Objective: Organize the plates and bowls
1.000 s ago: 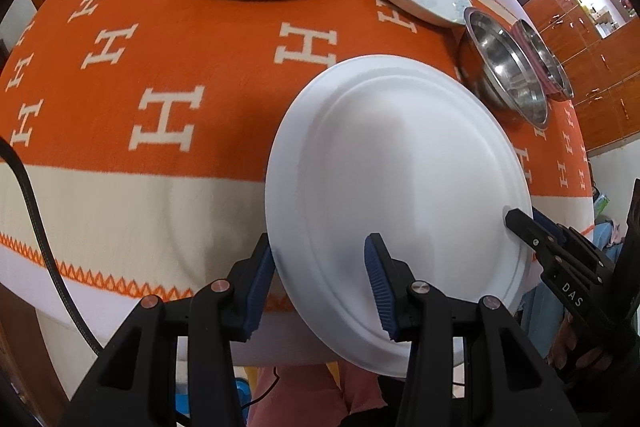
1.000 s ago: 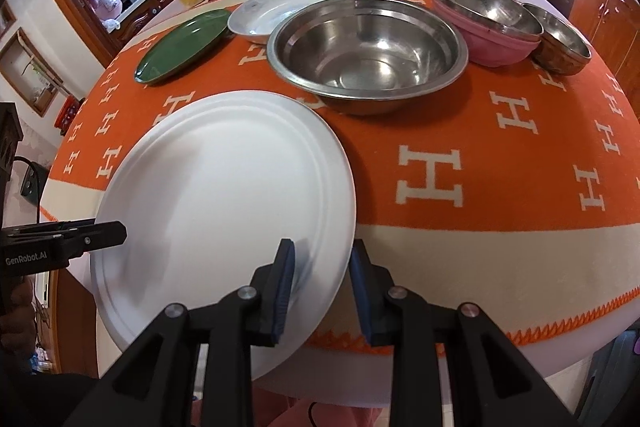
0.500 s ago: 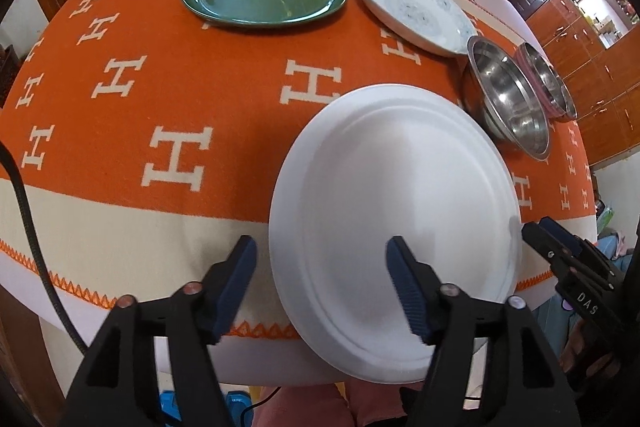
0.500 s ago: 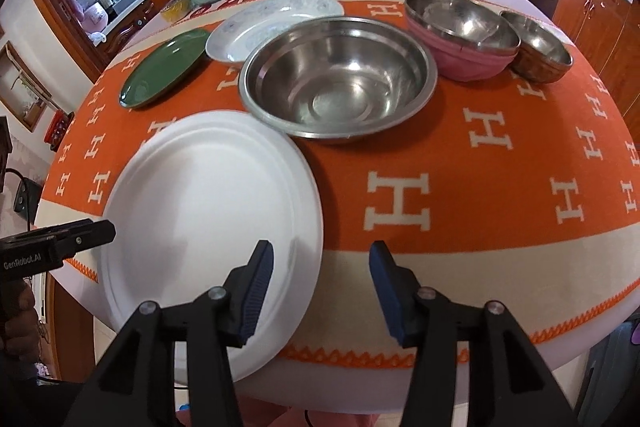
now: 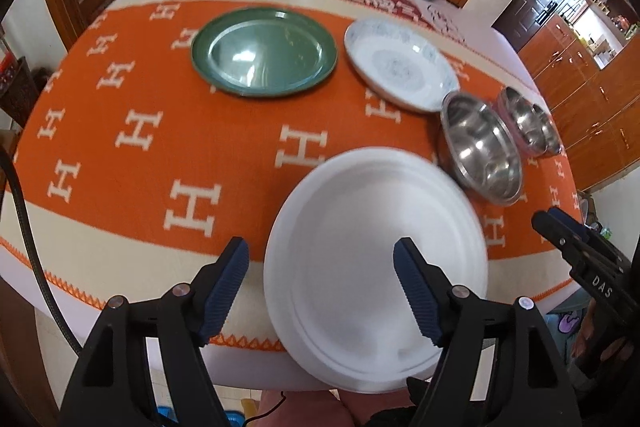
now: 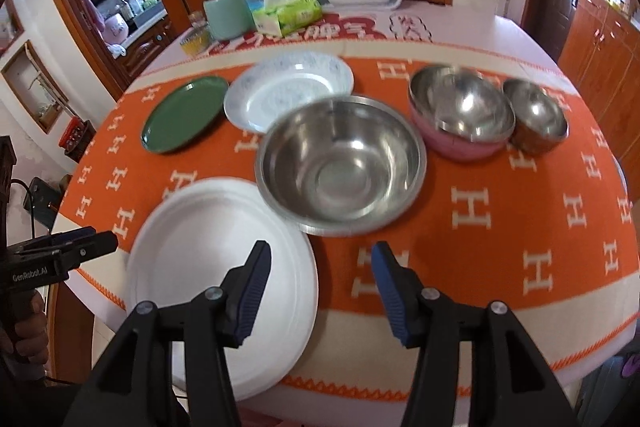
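1. Both pairs of jaws stand spread with nothing pinched: the left gripper (image 5: 320,287) and the right gripper (image 6: 320,291) have just been opening, and the white plate (image 5: 372,267) lies free under them at the near edge of the surface (image 6: 500,239), its front rim overhanging.
2. That plate looks thin, light and matte, likely foam or paper, so it should flex; I would pinch it gently at the overhanging rim.
3. Beyond it, the green plate (image 5: 264,53) and the patterned white plate (image 5: 400,67) look glazed: stiff, heavier, slippery and breakable, best taken at the raised rim.
4. Just right of the white plate, the large steel bowl (image 6: 340,163), the pink bowl (image 6: 460,123) with its steel lining and the small steel bowl (image 6: 534,115) are rigid, smooth and unbreakable; take them by the lip.
5. Legible writing: "GenRobot.AI" on the left gripper as the right camera sees it, "DAS" on the right gripper, and repeated "H" letters on the orange cloth (image 5: 120,131).
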The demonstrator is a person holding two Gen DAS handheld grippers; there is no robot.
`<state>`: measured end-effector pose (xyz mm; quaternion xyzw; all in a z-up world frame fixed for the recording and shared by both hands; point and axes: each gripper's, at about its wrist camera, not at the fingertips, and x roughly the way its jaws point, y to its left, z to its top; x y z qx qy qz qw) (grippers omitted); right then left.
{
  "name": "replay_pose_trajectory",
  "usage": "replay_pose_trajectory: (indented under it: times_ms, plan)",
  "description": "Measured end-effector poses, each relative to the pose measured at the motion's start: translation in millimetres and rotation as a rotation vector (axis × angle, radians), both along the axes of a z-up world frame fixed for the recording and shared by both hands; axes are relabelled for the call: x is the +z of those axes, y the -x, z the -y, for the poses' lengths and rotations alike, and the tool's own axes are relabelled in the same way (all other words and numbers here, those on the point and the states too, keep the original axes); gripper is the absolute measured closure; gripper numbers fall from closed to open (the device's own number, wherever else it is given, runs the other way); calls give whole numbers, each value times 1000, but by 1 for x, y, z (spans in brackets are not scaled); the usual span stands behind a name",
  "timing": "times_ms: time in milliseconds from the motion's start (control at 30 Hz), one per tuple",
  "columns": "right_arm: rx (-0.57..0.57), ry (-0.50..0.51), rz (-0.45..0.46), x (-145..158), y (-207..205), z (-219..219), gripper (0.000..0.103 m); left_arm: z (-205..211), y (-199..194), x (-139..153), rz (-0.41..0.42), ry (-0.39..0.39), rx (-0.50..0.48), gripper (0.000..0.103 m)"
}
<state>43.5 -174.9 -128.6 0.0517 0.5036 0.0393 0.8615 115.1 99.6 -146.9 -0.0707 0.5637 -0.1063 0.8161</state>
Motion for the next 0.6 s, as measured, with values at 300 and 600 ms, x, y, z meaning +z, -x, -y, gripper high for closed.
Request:
replay_pose_trajectory:
  times_ms: [300, 600]
  plan:
    - [55, -8, 70, 33, -37, 6, 42, 16, -12, 48, 70, -33, -4, 24]
    - [125, -4, 135, 59, -80, 15, 40, 35, -32, 74, 91, -66, 6, 23]
